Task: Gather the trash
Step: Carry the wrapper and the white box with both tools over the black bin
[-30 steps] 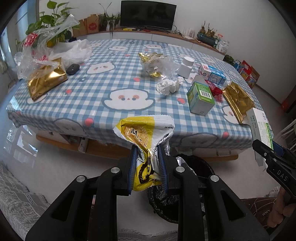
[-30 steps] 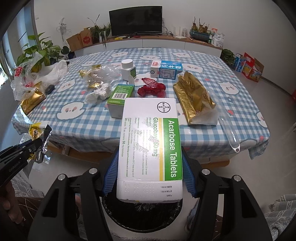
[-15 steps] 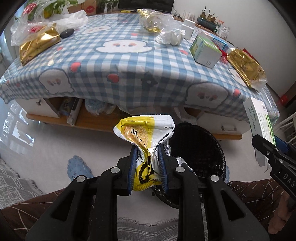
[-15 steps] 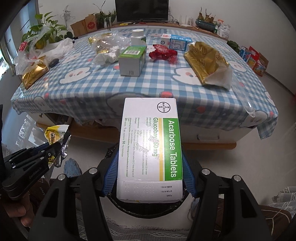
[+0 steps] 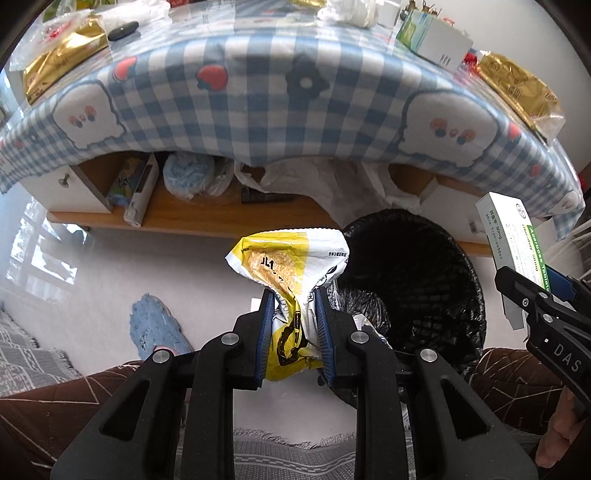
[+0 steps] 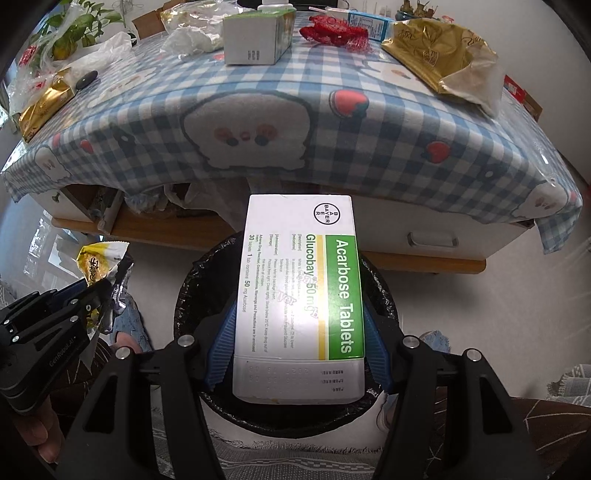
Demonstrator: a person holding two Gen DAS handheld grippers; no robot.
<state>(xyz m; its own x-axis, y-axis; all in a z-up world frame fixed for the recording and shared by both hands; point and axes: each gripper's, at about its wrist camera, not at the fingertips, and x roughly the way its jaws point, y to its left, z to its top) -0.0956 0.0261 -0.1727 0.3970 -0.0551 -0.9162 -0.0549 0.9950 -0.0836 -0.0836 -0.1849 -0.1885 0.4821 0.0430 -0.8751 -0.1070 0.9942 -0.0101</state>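
Observation:
My left gripper (image 5: 292,317) is shut on a crumpled yellow and white snack wrapper (image 5: 291,262), held just left of a black bin (image 5: 417,280) lined with a black bag on the floor. My right gripper (image 6: 300,332) is shut on a white and green tablet box (image 6: 300,295), which hangs right over the black bin (image 6: 192,288). The left gripper (image 6: 92,291) with the wrapper (image 6: 99,258) shows at the left of the right wrist view. The tablet box (image 5: 513,236) and right gripper (image 5: 517,284) show at the right edge of the left wrist view.
A low table with a blue checked cloth (image 6: 280,122) stands behind the bin, bearing gold bags (image 6: 436,51), a green and white carton (image 6: 255,37), red netting (image 6: 332,33) and tissues (image 6: 192,38). Its wooden shelf (image 5: 207,214) holds clutter. A person's brown-trousered knees (image 5: 517,384) flank the bin.
Both grippers have sunk from table height toward the floor, each keeping its load. The bin has grown larger under them and the table top now sits high in both views.

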